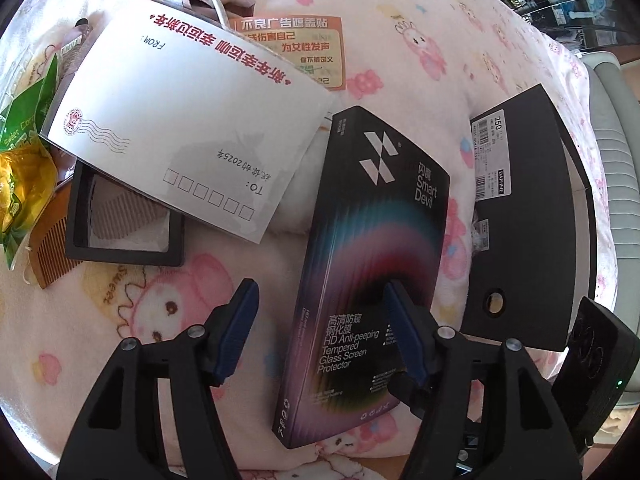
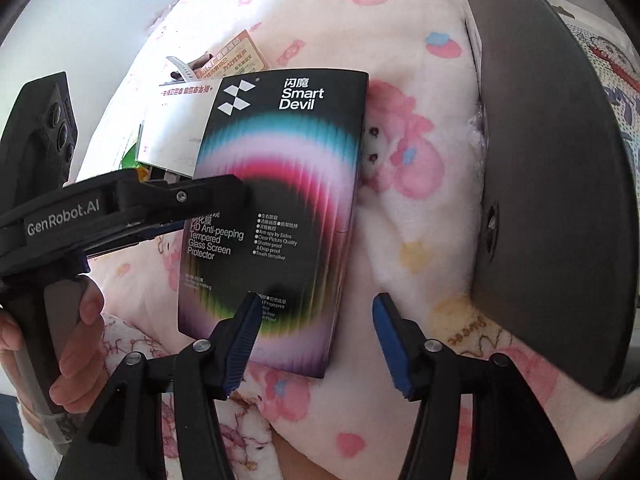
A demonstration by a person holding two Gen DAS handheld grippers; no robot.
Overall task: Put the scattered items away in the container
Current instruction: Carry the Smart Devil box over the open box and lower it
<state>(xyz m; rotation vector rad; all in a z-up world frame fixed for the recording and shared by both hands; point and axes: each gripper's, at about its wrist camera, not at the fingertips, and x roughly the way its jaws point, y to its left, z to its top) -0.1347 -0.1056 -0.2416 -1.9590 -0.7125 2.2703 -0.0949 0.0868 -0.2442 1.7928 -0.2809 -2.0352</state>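
A black Smart Devil screen protector box [image 1: 360,272] lies on the pink blanket; it also shows in the right wrist view [image 2: 276,208]. My left gripper [image 1: 320,328] is open around the box's left long edge, its right finger on top of the box. In the right wrist view the left gripper's finger [image 2: 208,194] rests on the box. My right gripper [image 2: 316,340] is open, straddling the box's near right corner. The dark shoebox container [image 1: 524,216] stands to the right, its wall [image 2: 560,168] close beside my right gripper.
A white envelope [image 1: 188,128] overlaps a black frame [image 1: 124,220], a wooden comb [image 1: 52,244], green and yellow snack packets [image 1: 24,160] and an orange card [image 1: 304,48] at the left. A pink cartoon blanket [image 1: 420,40] covers the surface.
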